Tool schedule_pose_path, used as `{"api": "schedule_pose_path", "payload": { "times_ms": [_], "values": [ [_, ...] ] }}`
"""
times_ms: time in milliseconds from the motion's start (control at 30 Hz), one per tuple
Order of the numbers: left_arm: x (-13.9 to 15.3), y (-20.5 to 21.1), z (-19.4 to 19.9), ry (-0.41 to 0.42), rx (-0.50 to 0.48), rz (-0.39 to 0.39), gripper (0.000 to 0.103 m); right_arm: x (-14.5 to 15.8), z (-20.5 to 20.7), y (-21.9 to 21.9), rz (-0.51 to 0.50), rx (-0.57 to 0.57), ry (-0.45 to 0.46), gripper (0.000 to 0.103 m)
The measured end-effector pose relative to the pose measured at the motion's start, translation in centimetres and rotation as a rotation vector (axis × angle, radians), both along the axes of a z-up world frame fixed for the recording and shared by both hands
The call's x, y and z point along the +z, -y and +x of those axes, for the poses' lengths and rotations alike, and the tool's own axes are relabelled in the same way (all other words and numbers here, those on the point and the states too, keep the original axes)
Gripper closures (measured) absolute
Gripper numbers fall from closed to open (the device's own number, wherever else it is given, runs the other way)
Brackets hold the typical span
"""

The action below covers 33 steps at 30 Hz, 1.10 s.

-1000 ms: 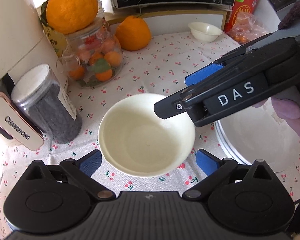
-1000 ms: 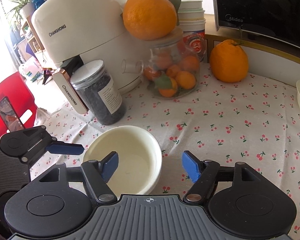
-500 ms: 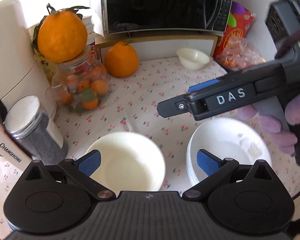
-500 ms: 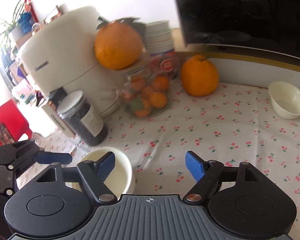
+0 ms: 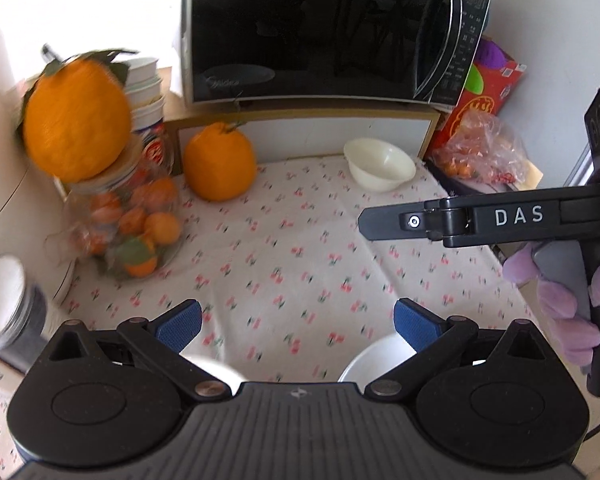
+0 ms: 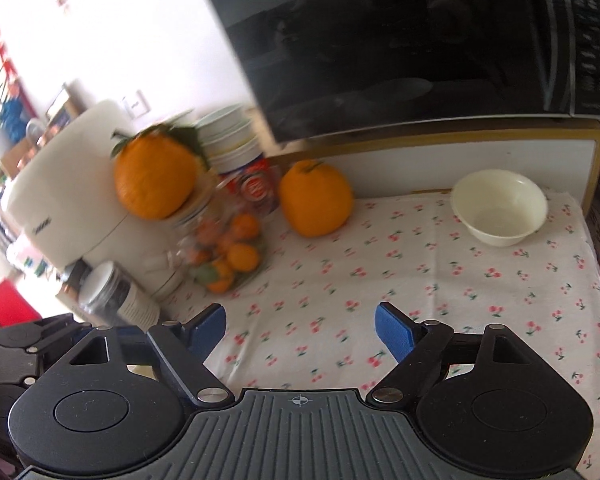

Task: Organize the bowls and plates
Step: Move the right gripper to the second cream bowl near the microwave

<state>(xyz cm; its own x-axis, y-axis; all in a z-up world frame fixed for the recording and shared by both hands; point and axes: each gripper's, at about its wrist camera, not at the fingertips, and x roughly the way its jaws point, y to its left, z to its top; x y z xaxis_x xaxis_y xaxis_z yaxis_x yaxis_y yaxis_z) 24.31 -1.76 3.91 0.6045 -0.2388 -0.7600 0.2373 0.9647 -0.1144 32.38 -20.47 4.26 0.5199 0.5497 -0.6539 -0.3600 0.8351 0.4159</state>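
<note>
A small cream bowl (image 5: 380, 164) (image 6: 500, 208) stands upright at the back right of the cherry-print cloth, below the microwave. Only the rim of a white plate stack (image 5: 374, 362) shows behind my left gripper's right arm, and a blurred sliver of a second cream bowl (image 5: 216, 368) peeks out at bottom centre. My left gripper (image 5: 298, 326) is open over bare cloth. My right gripper (image 6: 300, 330) is open, its jaws still opening, with nothing between them. It points toward the far bowl from well short of it. In the left wrist view the right gripper (image 5: 370, 222) reaches in from the right.
A black microwave (image 5: 320, 32) sits on a low shelf at the back. A large orange (image 6: 314, 200) lies beside a glass jar of small oranges (image 6: 224, 248) topped by another orange. A dark-filled jar (image 6: 112, 292), a white appliance (image 6: 60, 200) and a bag of fruit (image 5: 480, 148) line the edges.
Both grippers have drawn away from the near cream bowl and tilted up, so it and the plates have slid to the bottom edge. The far bowl looks nearer. The right jaws have widened.
</note>
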Motion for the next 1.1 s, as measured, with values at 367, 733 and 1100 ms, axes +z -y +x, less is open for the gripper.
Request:
{"api": "schedule_pose_path", "payload": {
  "times_ms": [367,733,1100],
  "values": [
    [-0.2,4.5,4.1,0.046,-0.029,0.036,0.000,-3.0,4.1,4.0,0.037,-0.108,-0.053,0.019],
    [-2.7,8.4,8.0,0.095,-0.109,0.123,0.000,-5.4,7.9,8.4,0.069,-0.243,-0.093,0.019],
    [-6.4,12.5,12.3,0.142,-0.213,0.152,0.000,-7.8,11.7,11.4,0.153,-0.356,-0.118,0.019]
  ]
}}
